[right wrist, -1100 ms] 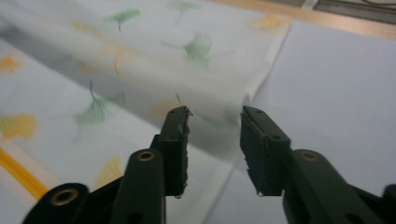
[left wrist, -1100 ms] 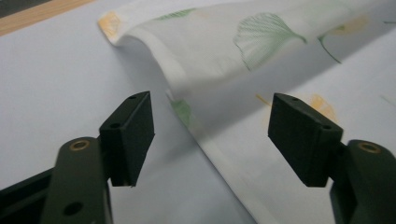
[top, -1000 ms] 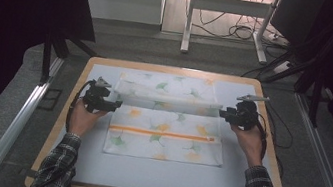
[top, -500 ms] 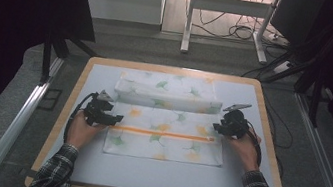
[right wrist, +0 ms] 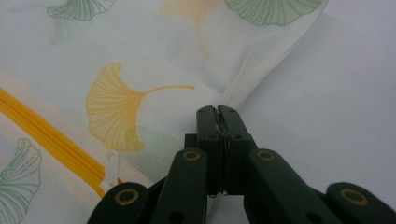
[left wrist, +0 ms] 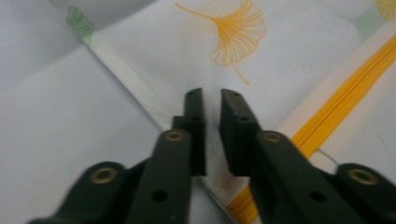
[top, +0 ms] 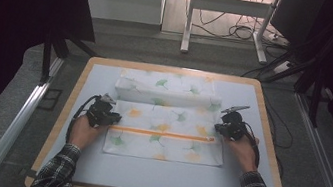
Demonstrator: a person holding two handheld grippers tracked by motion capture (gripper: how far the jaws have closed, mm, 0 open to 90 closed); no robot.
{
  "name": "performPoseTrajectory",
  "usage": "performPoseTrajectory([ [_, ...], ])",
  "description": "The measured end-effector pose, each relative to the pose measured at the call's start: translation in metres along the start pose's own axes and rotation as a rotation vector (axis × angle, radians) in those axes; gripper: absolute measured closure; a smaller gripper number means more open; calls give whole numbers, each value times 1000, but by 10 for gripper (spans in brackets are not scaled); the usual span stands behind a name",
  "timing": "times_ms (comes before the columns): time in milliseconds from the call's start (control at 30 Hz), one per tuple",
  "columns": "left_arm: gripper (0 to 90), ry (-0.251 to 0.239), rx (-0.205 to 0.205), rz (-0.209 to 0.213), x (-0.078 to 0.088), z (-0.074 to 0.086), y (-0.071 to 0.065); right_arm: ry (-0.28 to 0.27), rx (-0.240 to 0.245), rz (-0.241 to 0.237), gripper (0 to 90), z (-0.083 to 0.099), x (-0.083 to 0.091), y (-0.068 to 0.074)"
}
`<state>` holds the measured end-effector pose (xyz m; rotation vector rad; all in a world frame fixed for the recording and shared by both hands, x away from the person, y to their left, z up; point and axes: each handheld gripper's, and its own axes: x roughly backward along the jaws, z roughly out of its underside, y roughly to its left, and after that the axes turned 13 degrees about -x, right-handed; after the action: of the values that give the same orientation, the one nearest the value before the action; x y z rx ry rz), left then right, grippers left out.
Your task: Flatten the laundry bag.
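White leaf-print zip bag (top: 166, 131) lies flat mid-tabletop, its orange zipper (top: 163, 134) running left to right. Left gripper (top: 111, 117) has just closed on the bag's left edge, a narrow gap still showing. Right gripper (top: 220, 129) has just pinched the bag's right edge, cloth between the jaws.

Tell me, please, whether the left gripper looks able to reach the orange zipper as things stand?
Probably yes. The left gripper sits at the bag's left edge, and the zipper runs right beside its fingers with nothing lying between them.
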<state>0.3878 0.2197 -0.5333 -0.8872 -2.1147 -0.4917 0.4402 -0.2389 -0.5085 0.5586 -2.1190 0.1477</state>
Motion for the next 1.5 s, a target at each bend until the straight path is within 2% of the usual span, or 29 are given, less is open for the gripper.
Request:
performPoseTrajectory([
  [167, 897, 15, -19, -4, 1, -2, -2, 12, 3, -12, 882, 2, 2, 2],
  [367, 898, 25, -33, 18, 7, -1, -4, 22, 16, -30, 881, 6, 8, 3],
  [633, 895, 50, -83, 0, 17, 5, -23, 30, 38, -61, 878, 16, 20, 9],
  [1200, 891, 62, -77, 22, 38, 29, -44, 43, 106, -119, 874, 42, 42, 27],
  [1300, 890, 70, -79, 18, 41, 33, -47, 53, 116, -122, 874, 45, 42, 30],
  [1400, 894, 96, -91, -12, 44, 38, -49, 59, 127, -120, 872, 47, 42, 33],
  [1500, 872, 82, -79, -10, 44, 40, -48, 69, 131, -118, 866, 48, 41, 34],
])
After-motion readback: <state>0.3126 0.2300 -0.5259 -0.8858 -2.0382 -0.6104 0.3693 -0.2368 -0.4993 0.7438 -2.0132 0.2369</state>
